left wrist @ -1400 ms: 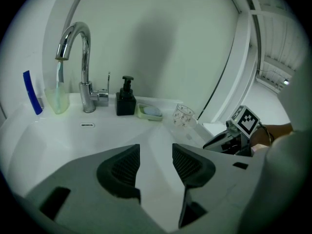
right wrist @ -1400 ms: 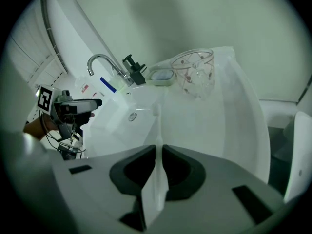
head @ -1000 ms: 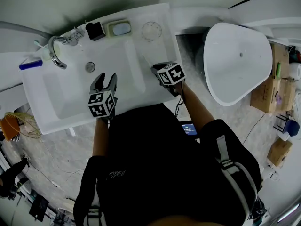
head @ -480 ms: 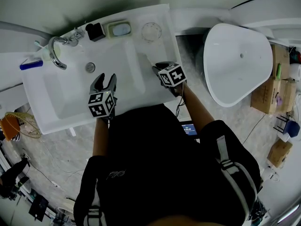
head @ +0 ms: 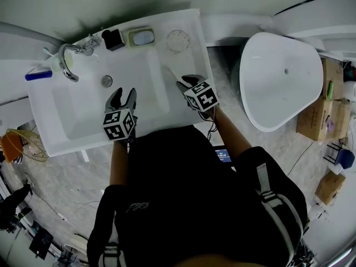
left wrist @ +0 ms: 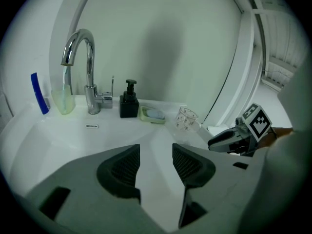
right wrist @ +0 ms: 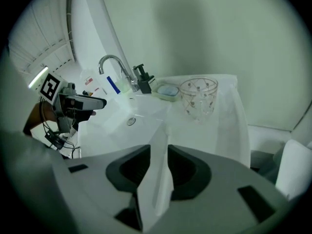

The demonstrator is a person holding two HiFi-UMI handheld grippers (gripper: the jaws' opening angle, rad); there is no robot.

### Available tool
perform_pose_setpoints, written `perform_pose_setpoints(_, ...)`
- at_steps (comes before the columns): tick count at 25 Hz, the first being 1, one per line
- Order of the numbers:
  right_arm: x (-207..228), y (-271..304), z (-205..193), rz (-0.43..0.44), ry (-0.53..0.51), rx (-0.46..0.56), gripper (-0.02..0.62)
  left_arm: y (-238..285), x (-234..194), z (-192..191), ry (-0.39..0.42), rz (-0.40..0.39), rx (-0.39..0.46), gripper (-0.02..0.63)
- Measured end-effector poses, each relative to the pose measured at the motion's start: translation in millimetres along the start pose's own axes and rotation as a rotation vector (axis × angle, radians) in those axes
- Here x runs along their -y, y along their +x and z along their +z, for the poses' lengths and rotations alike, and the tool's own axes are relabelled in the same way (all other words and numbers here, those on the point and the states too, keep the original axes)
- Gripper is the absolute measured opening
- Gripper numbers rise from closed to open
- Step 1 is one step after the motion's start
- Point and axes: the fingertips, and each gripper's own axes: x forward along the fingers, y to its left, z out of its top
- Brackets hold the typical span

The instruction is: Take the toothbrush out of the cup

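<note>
Faintly, the toothbrush (left wrist: 66, 78) stood in the green cup (left wrist: 63, 103) at ten o'clock, its head hard to make out. The left gripper's (left wrist: 156, 150) jaws stood apart, empty. The right gripper's (right wrist: 158, 152) jaws had just been opening, with only white sink (right wrist: 112, 130) between them.

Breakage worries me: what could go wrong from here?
1. The right gripper has just been opening its jaws around what looks like the toothbrush, at the sloped edge of the basin; it may slide in.
2. The glass cup stands just ahead; a forward move could topple it.
</note>
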Motion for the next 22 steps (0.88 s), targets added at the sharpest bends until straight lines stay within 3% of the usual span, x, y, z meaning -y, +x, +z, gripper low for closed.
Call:
perform_pose_setpoints(10, -30, 3, 13, 0.081, -0.064, 0.043, 0.138, -30, -16, 17, -0.029, 0.106, 0.099, 0.221)
perform_pose_setpoints(22, -83, 38, 36, 0.149, -0.157, 0.016, 0.138, -114, -106, 31, -0.088, 0.298, 0.218, 0.23)
